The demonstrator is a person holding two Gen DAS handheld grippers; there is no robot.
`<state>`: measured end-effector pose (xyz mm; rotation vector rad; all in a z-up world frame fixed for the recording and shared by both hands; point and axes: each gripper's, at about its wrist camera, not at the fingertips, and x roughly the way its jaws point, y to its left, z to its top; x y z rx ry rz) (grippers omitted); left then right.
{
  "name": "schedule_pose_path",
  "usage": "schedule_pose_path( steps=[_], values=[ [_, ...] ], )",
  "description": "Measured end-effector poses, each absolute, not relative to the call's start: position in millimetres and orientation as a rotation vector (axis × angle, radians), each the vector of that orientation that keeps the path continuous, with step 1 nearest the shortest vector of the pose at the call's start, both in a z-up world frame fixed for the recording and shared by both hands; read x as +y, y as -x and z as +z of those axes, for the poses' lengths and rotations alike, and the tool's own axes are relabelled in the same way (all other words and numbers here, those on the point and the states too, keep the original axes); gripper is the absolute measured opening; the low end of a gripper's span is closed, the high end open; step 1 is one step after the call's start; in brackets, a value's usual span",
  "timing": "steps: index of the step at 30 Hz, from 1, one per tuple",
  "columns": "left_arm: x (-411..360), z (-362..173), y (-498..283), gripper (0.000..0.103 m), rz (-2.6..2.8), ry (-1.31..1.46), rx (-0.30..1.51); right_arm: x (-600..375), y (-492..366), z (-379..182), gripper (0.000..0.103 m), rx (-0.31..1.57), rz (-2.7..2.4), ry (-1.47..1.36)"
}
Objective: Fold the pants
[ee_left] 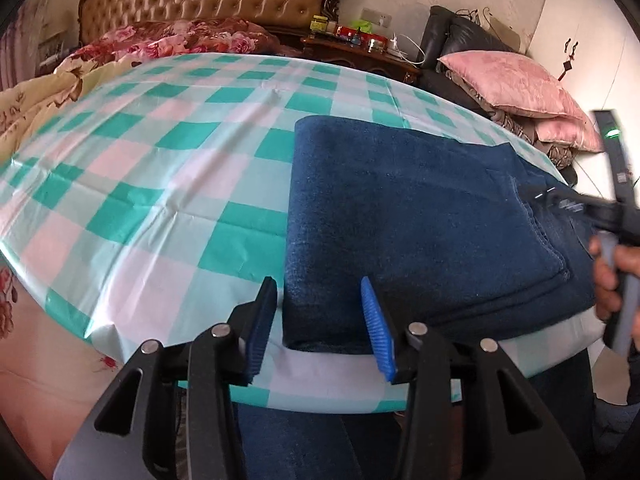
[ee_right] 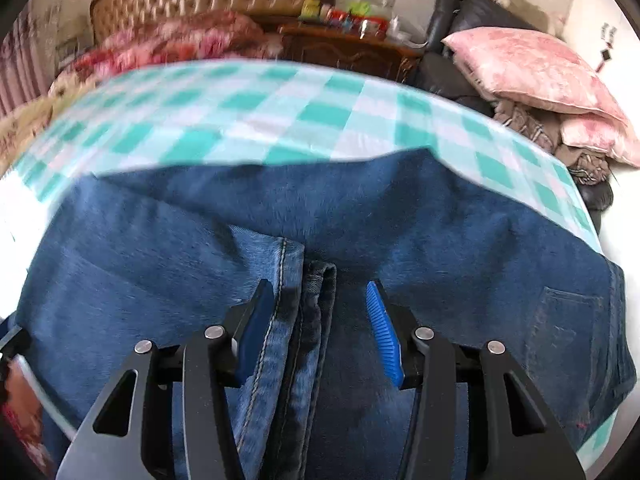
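Left wrist: folded pants (ee_left: 420, 232), no readable labels

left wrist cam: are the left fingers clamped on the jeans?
No. The left gripper is open, its fingers spread at the near left corner of the folded jeans, with no fabric pinched between them.

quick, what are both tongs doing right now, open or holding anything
Left tongs: open, empty, straddling the near left corner of the folded dark blue denim pants.
Right tongs: open, holding nothing, over the pants' stitched hem.

The dark blue denim pants (ee_left: 420, 216) look matt and rough; the green-checked plastic tablecloth (ee_left: 160, 168) under them looks glossy.
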<state>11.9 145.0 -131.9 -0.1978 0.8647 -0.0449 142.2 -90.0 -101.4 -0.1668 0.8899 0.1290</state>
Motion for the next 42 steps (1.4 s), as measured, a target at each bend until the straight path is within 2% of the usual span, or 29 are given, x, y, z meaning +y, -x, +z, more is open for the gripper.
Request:
schedule_pose_path(
  steps=[2,4,7,12,19,21,24,32,38,42],
  values=[
    [146,-125,-12,0.039,-0.036,0.182,0.848,-90,-126,-91,0.045,0.872,0.160,0.151],
    [145,-112,-16,0.024,-0.042,0.157,0.812,-88,-116,-93,0.040,0.886,0.176,0.160],
    [136,-93,-38,0.016,-0.077,0.113,0.789,-88,-116,-112,0.033,0.952,0.163,0.174],
    [106,-82,-94,0.016,-0.151,0.032,0.790,-91,-116,-124,0.032,0.981,0.159,0.160],
    [100,-121,-153,0.017,-0.112,0.033,0.965,-90,-114,-125,0.032,0.970,0.158,0.171],
    [107,-121,-146,0.018,-0.113,0.074,0.944,-90,-114,-125,0.032,0.969,0.159,0.169],
    [126,-112,-116,0.031,-0.080,0.137,0.895,-90,-114,-126,0.032,0.967,0.160,0.169],
    [166,-121,-19,0.031,-0.036,0.363,0.900,-88,-114,-126,0.033,0.957,0.156,0.179],
    [165,-132,-6,0.032,-0.054,0.412,0.905,-83,-115,-126,0.033,0.968,0.139,0.214],
    [171,-135,-6,0.031,-0.083,0.467,0.892,-80,-120,-122,0.040,1.006,0.123,0.242]
  ],
)
